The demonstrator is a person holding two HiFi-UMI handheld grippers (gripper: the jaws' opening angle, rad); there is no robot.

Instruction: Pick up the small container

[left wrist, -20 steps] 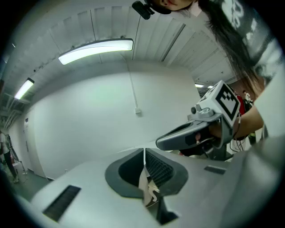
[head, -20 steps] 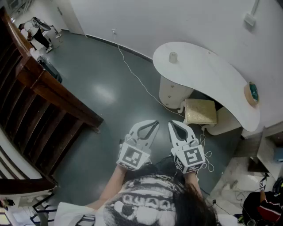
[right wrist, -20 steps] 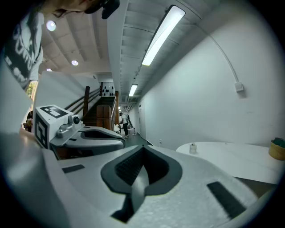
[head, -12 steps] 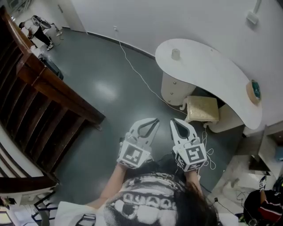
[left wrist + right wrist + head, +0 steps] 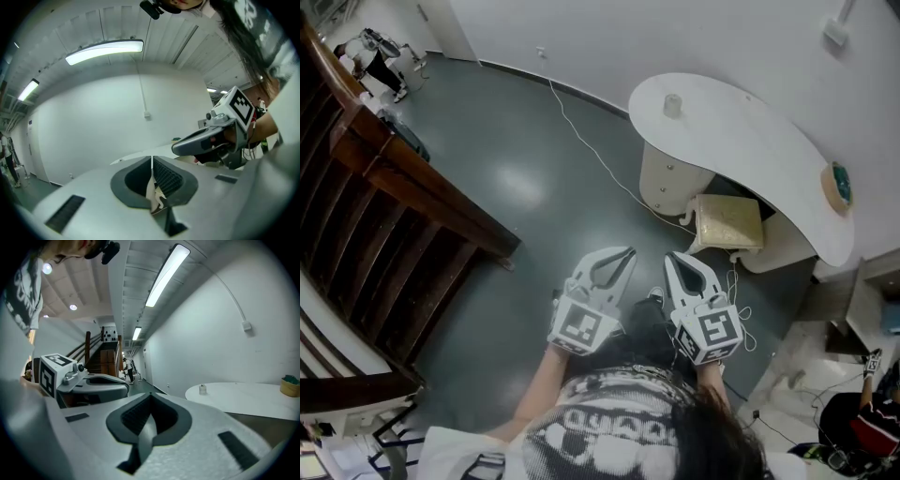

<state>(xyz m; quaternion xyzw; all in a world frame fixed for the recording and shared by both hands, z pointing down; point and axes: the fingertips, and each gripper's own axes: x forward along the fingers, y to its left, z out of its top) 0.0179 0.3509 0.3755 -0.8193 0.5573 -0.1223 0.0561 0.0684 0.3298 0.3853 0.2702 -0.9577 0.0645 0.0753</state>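
Progress stands at the very beginning: the small pale cylindrical container (image 5: 672, 105) sits untouched near one end of the white curved tabletop (image 5: 750, 155), well apart from both tools. The person stands on the dark grey glossy floor (image 5: 534, 187), with the table ahead and somewhat to the right.

The grey-and-white left gripper (image 5: 626, 253) and its twin, the right gripper (image 5: 673, 259), hang side by side low in front of the person's chest, pointing roughly toward the table. Both have their jaws pressed together. In the right gripper view the ribbed pads meet with nothing between them. In the left gripper view the tips meet too (a pale patch shows low in the slit, and what it is cannot be told).

The right gripper view shows the container tiny, off to the right of the jaws. Nearly everything looks left to do: close the distance to the table, spread one pair of jaws, set them around the container, pinch and lift.
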